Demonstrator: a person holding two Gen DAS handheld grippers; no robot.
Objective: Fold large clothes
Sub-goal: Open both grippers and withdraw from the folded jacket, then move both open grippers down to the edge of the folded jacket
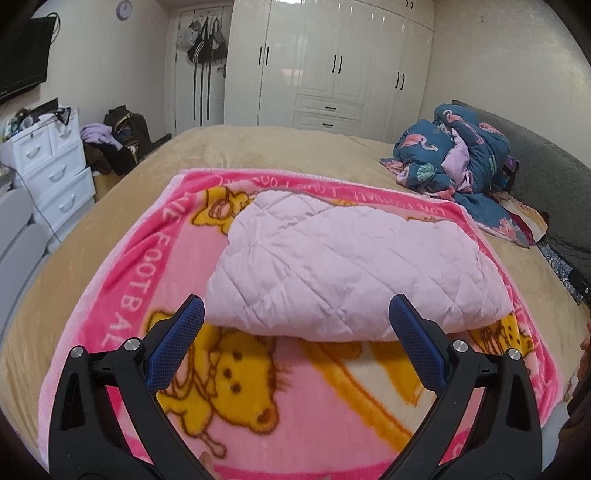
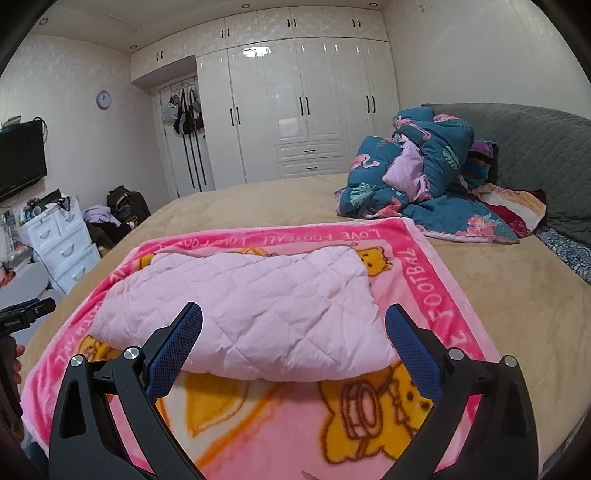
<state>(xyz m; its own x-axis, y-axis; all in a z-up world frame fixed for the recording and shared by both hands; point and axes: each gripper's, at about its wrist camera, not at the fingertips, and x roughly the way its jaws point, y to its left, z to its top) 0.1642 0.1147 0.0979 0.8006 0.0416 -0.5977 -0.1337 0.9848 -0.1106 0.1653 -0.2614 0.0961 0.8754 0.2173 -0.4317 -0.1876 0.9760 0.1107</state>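
Jaws wide apart; both grippers above folded quilt [image 1: 343,266]

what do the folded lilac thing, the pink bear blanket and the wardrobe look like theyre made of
Folded lilac garment: looks like thin padded fabric, matte, with stitched diamond quilting and fine creases.
Pink bear blanket: probably plush fleece; fuzzy nap, soft-edged print.
Wardrobe: seemingly high-gloss white lacquered panels, given the bright light reflections; its core material cannot be told.

Lighting: even, moderately bright indoor light from recessed ceiling spots [image 2: 243,6] at 12 o'clock. Glare: white streaks on glossy wardrobe doors [image 2: 314,92]. Shadows: soft. Distortion: strong fisheye curvature, dark vignette at corners. Blur: slight softness toward 6 o'clock.
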